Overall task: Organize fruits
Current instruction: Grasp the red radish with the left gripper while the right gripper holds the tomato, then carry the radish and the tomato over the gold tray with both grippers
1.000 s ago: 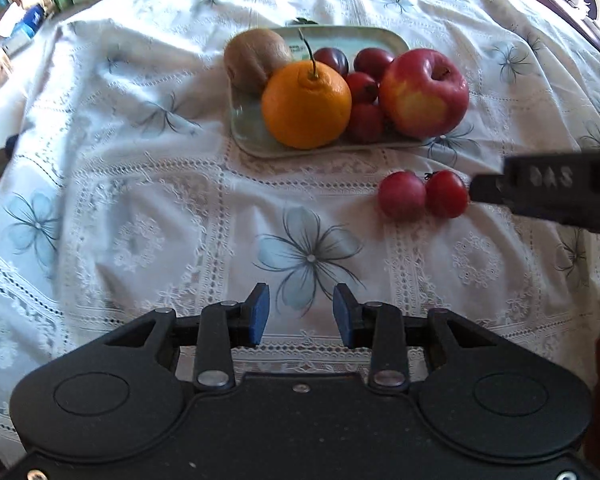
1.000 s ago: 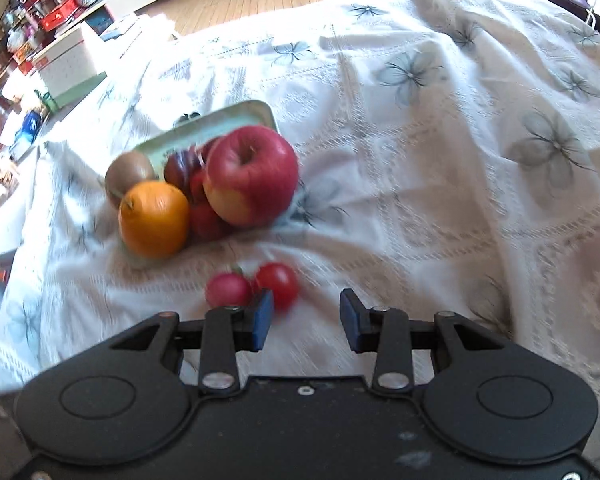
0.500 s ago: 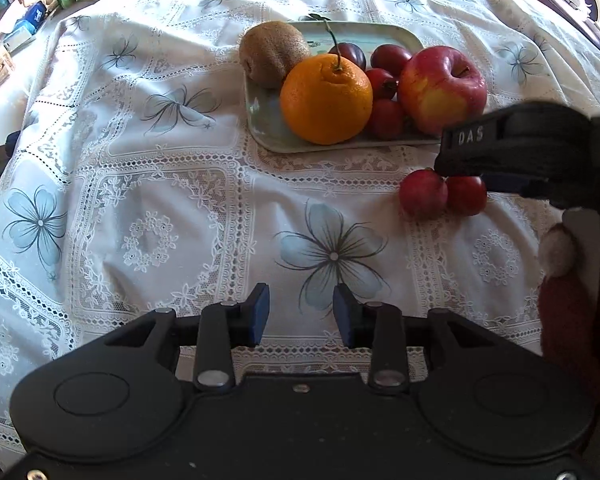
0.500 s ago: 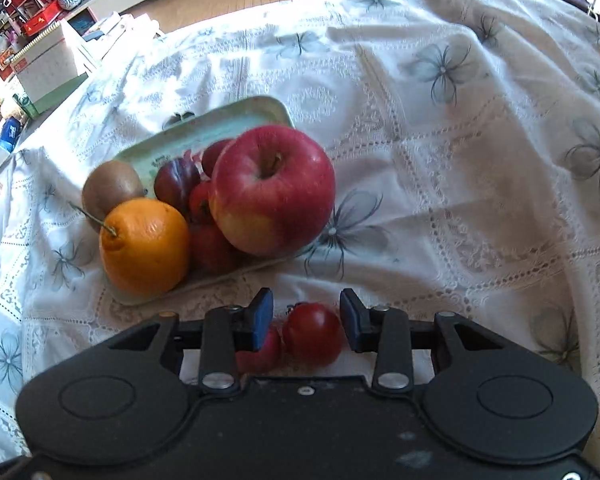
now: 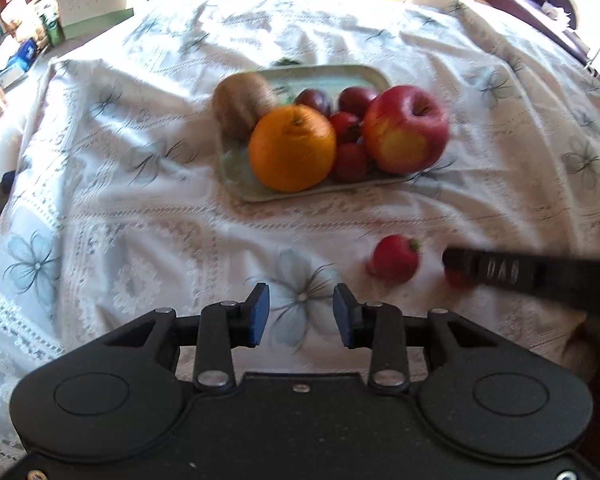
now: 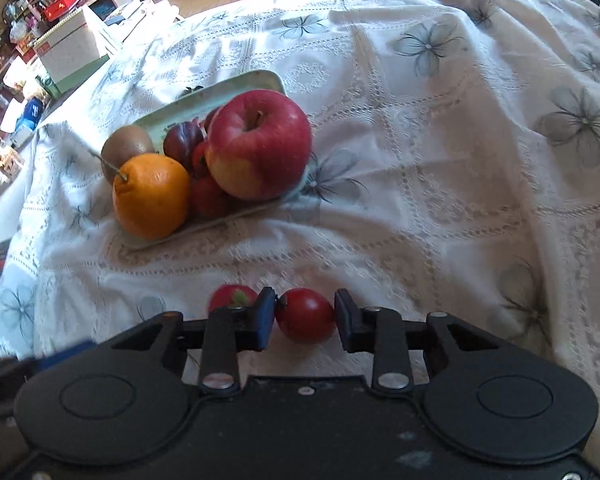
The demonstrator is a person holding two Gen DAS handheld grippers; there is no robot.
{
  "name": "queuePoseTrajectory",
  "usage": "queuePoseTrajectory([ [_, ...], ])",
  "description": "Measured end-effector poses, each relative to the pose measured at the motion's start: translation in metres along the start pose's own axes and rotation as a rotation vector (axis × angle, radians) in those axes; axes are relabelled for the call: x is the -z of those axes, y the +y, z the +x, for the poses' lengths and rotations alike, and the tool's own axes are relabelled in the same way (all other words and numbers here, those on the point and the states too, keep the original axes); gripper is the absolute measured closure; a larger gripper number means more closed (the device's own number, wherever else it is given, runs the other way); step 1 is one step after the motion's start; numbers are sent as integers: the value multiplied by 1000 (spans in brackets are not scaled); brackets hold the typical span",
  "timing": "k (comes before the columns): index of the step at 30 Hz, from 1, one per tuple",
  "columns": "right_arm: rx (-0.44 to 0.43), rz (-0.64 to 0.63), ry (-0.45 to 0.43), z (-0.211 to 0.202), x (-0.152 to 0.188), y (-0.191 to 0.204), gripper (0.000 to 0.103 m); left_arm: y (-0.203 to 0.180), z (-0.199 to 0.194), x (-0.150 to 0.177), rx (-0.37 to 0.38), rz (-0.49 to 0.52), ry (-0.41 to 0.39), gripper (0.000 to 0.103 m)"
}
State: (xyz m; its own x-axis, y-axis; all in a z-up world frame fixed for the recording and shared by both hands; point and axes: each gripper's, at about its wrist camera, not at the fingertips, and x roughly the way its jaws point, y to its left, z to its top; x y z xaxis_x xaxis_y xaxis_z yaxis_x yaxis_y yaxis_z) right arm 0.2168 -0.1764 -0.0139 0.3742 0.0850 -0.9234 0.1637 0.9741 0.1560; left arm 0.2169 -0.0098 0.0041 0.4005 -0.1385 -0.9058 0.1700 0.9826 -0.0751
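A pale green tray on the flowered tablecloth holds a kiwi, an orange, a red apple and several small dark red fruits. Two small red fruits lie on the cloth in front of the tray. One small red fruit sits between the fingers of my right gripper, which look closed against it. The other small red fruit lies just to its left. My left gripper is open and empty, low over the cloth.
The white lace tablecloth covers the whole table and drapes over its edges. A white box and cluttered shelves stand beyond the far left edge. The right gripper's black finger crosses the left wrist view at the right.
My right gripper has moved down and forward until one small red fruit sits between its fingers. My left gripper has drawn back and shifted, with the tray now farther off.
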Motion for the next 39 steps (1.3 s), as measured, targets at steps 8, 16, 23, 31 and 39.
queuePoseTrajectory([
  [8, -4, -69, 2, -29, 33, -14, 80, -41, 7, -19, 78, 38, -43, 56],
  [16, -8, -104, -38, -21, 35, -11, 71, -61, 43, -33, -26, 87, -24, 54],
  [23, -17, -105, -34, -6, 35, -5, 65, -60, 54, -41, -10, 103, -6, 48],
  [31, -24, -117, -35, -14, 41, -5, 68, -55, 75, -37, 31, 79, 68, 51],
  [39, -8, -36, -21, -37, 40, -26, 68, -55, 46, -29, 15, 94, 10, 59],
])
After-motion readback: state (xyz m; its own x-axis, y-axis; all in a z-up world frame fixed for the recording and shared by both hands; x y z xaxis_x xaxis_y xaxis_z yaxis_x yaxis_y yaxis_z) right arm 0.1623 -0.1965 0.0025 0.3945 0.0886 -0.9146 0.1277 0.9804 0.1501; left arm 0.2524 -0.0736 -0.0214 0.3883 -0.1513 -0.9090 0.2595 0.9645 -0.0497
